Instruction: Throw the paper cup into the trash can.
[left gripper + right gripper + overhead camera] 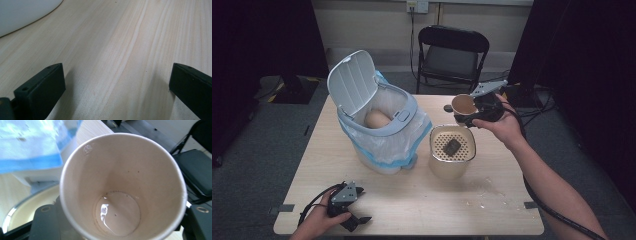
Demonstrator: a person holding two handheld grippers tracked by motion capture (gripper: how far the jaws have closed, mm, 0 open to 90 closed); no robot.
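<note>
My right gripper (pixel 468 114) is shut on a paper cup (pixel 462 103) and holds it tilted in the air just behind a cream container (pixel 452 165). That container has a perforated strainer top with a small dark lump (pixel 452 146) lying on it. In the right gripper view the paper cup (pixel 120 177) sits between the pads (pixel 46 222), with a little liquid pooled at its bottom. My left gripper (pixel 357 222) rests on the table near the front left corner. Its jaws stand wide open over bare wood (pixel 117 85).
A white bin (pixel 384 150) lined with a white and blue bag stands at the table's left middle, its lid (pixel 352 82) raised, a brownish object (pixel 377 119) inside. A black folding chair (pixel 452 55) stands behind the table (pixel 412 205). Crumbs (pixel 484 189) lie right of the container.
</note>
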